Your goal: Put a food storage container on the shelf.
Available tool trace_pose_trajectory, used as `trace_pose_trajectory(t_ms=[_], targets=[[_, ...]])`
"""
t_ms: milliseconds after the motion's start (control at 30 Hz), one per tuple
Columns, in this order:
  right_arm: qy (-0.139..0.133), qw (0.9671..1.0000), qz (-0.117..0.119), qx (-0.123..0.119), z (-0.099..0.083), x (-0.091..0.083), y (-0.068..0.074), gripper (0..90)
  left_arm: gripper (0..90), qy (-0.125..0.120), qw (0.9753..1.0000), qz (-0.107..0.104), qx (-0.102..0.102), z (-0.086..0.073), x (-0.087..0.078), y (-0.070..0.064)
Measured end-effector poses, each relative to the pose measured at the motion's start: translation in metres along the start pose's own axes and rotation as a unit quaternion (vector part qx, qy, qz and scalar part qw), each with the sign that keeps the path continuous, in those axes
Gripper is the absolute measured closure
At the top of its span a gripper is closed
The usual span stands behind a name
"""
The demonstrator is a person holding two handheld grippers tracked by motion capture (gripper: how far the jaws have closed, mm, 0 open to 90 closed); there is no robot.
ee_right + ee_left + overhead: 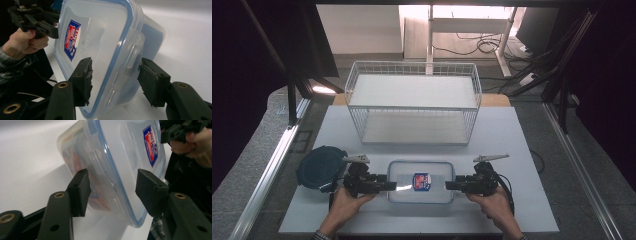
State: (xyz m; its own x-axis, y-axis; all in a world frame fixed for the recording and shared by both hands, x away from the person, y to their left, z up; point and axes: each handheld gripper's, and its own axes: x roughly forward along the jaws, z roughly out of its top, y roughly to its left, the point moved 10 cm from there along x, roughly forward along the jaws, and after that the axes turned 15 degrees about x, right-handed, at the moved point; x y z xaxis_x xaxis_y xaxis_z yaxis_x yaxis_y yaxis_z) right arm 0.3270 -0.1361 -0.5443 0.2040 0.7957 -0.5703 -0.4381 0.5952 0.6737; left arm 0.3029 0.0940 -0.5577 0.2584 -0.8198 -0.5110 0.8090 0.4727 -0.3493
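Note:
A clear plastic container (422,181) with a blue-rimmed lid and a red and blue label lies flat at the table's front centre. My left gripper (391,186) is at its left short end and my right gripper (451,185) at its right short end, both turned on their sides. In the left gripper view the container's end latch (96,163) sits between the jaws of the open left gripper (112,192). Orange contents show through the wall. The right gripper (116,80) is likewise open, with its jaws either side of the other latch (131,56).
A dark blue round lid or bowl (319,167) rests at the front left, just behind my left hand. A white wire two-level rack (412,100) stands at the back centre of the white table (512,150). A metal rail (267,170) runs along the left side.

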Motion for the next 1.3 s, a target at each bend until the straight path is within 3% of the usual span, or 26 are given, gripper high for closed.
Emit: trace_pose_trajectory(t_ms=[67, 100, 167, 233, 267, 300, 333, 400, 667, 933, 1300], targets=[[-0.006, 1.0000, -0.006, 0.004, -0.001, -0.001, 0.002, 47.3, 47.7, -0.006, 0.9999, 0.007, -0.007, 0.000, -0.001, -0.002], [-0.010, 0.9999, -0.005, 0.012, -0.002, -0.003, 0.004, 49.4, 50.7, -0.017, 0.9997, 0.001, -0.019, 0.001, -0.003, -0.003], [-0.022, 0.9996, -0.003, 0.016, -0.002, -0.006, 0.005, 50.7, 53.6, -0.022, 0.9995, 0.000, -0.023, 0.002, -0.004, -0.003], [-0.028, 0.9995, -0.006, 0.011, -0.001, -0.006, 0.006, 50.8, 53.8, -0.019, 0.9997, 0.015, -0.004, 0.004, -0.005, -0.003], [-0.040, 0.9988, -0.022, -0.014, 0.001, -0.006, 0.008, 50.3, 53.4, -0.015, 0.9996, 0.025, 0.005, 0.005, -0.005, -0.004], [-0.040, 0.9988, -0.022, -0.014, 0.001, -0.006, 0.008, 50.3, 53.4, -0.016, 0.9992, 0.034, 0.012, 0.006, -0.005, -0.004], [-0.054, 0.9978, -0.027, -0.028, 0.004, -0.007, 0.010, 50.3, 53.5, -0.029, 0.9990, 0.032, 0.015, 0.010, -0.007, -0.003], [-0.061, 0.9969, -0.028, -0.040, 0.007, -0.009, 0.012, 50.4, 53.5, -0.030, 0.9987, 0.036, 0.020, 0.011, -0.008, -0.003], [-0.079, 0.9954, -0.016, -0.051, 0.016, -0.016, 0.019, 51.1, 53.5, -0.042, 0.9977, 0.040, 0.035, 0.023, -0.014, -0.004], [-0.098, 0.9920, -0.015, -0.078, 0.034, -0.027, 0.035, 51.1, 53.4, -0.057, 0.9950, 0.053, 0.062, 0.046, -0.027, -0.007], [-0.104, 0.9903, -0.015, -0.091, 0.052, -0.034, 0.044, 51.1, 53.6, -0.070, 0.9940, 0.056, 0.063, 0.063, -0.035, -0.004]])
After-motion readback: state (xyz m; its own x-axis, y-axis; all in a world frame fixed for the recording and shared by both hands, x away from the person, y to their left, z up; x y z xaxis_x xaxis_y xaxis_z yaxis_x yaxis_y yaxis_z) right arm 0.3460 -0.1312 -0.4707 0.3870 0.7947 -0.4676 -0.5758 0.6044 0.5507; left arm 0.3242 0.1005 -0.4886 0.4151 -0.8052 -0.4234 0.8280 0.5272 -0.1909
